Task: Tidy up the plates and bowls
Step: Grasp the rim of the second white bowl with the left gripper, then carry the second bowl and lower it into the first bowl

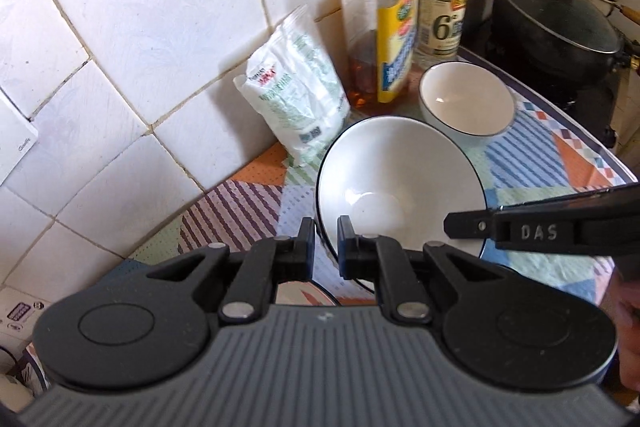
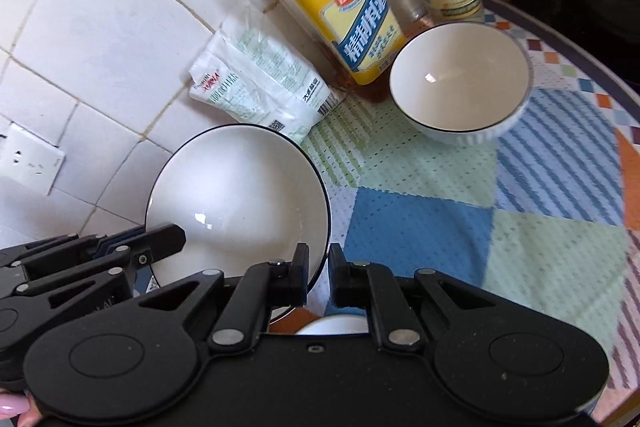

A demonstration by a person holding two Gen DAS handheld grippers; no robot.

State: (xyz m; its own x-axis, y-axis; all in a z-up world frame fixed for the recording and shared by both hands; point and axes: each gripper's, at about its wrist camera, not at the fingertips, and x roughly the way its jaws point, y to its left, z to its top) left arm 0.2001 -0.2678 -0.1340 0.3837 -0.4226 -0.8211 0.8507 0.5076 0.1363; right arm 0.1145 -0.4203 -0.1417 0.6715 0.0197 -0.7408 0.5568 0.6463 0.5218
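Left gripper (image 1: 325, 227) is clenched on the near-left rim of the wide bowl (image 1: 400, 183), which rides tilted above the patchwork cloth (image 2: 500, 207). Right gripper (image 2: 319, 255) pinches the opposite rim. The small bowl (image 2: 460, 83) stands ahead and rightward, nearer the right gripper, beside the bottles.

white tiled wall (image 1: 140, 27), patchwork countertop cloth (image 2: 520, 207)
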